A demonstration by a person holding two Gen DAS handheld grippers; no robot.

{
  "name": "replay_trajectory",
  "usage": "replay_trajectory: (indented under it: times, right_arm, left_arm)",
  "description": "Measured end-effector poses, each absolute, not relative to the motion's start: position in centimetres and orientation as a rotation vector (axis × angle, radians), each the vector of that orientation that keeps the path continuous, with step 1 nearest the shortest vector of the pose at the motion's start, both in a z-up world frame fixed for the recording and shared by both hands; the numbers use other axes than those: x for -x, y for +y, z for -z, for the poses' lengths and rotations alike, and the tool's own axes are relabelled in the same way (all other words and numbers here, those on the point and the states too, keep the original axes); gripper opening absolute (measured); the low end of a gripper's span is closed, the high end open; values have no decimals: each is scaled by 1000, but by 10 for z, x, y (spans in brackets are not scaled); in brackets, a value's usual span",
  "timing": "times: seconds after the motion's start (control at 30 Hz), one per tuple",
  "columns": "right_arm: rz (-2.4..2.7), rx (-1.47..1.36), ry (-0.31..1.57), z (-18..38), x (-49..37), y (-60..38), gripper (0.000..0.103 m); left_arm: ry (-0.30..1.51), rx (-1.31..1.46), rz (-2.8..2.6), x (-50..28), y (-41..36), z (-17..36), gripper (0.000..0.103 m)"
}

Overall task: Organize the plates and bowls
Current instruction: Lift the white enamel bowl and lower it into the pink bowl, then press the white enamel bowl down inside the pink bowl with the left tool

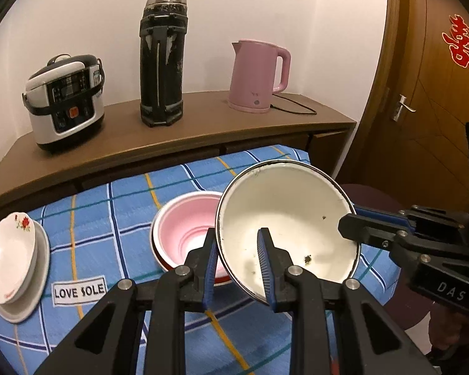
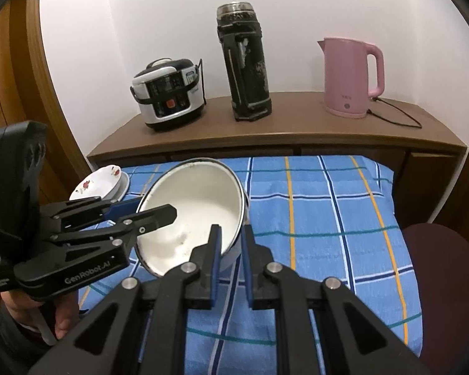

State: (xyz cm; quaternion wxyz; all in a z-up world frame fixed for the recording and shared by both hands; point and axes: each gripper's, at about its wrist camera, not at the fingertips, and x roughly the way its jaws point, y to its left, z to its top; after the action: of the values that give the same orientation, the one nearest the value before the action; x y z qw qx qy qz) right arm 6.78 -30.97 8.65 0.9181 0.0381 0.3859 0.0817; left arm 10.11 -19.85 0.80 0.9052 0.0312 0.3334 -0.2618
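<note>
A white enamel bowl (image 1: 284, 218) with a dark rim is held tilted above the blue checked cloth; it also shows in the right wrist view (image 2: 197, 206). My left gripper (image 1: 239, 243) is shut on its left rim, one finger inside and one outside. My right gripper (image 2: 233, 234) is shut on the opposite rim and shows from the side in the left wrist view (image 1: 350, 223). A pink bowl (image 1: 187, 228) stacked in a red one sits just behind the white bowl. A flowered white dish (image 1: 9, 250) lies on a white plate (image 1: 39, 278) at the left.
The blue checked cloth (image 2: 328, 218) covers the table. Behind it a wooden sideboard (image 1: 203, 125) carries a rice cooker (image 1: 65, 100), a black thermos (image 1: 162, 62) and a pink kettle (image 1: 256, 78). A wooden door (image 1: 422, 93) stands at the right, with a dark red stool (image 2: 444, 265) beside the table.
</note>
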Motion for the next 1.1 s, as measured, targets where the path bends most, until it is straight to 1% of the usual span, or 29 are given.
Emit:
replay_trajectory:
  times: [0.63,0.87,1.1]
  right_arm:
    - [-201,-85,761,-106,-99,-286,13]
    - [-216,-132,804,-97,-117,-285,13]
    - [-207,-130,831,-88,-126,-280,14]
  left_arm:
    - [644,-46,524,-134,-172,-26,27]
    - [621,-55,545,-153,-164,-28,27]
    - [692,11,623,-185,-157,-9,27]
